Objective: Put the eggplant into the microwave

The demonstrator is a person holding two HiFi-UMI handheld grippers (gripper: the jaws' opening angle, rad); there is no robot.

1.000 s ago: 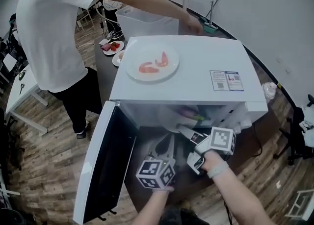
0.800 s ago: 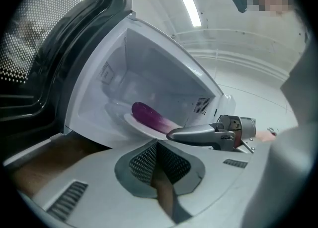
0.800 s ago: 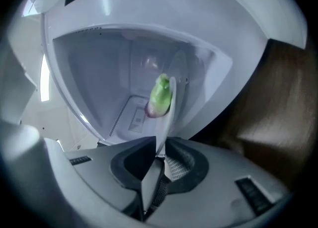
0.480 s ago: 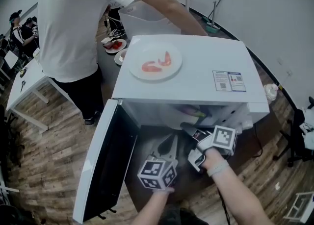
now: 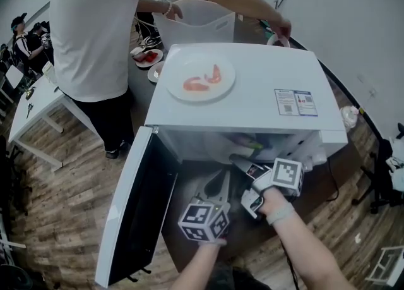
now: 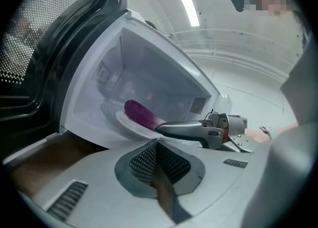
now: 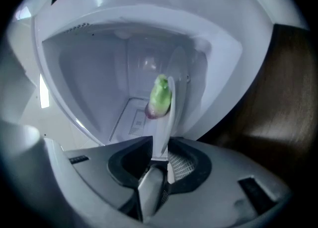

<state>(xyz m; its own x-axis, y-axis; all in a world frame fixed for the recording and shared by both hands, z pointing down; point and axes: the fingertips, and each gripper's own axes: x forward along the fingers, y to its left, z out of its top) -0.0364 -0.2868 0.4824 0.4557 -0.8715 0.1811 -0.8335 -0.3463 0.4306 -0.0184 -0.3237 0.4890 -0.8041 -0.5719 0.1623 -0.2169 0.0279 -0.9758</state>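
**Dark table (image 7: 271,103), open microwave (image 5: 252,93) — eggplant (image 6: 141,114) inside**

Right gripper (image 7: 161,148), jaws just opening, straddles the plate (image 7: 166,122) rim unpinched; a crooked pull-out could drag it and roll the eggplant off. Left gripper (image 6: 156,145): pressed together, empty. Eggplant lies on that plate inside — a second plate (image 5: 183,66), up top, holds pink pieces (image 5: 192,84).

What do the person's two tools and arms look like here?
Both the left tool and right tool are pale grey plastic with dark mesh-textured pads, and each carries a white cube of black square markers. A light band wraps the right wrist; no sleeves show. The right tool's jaws have just been opening, a plate rim between them.
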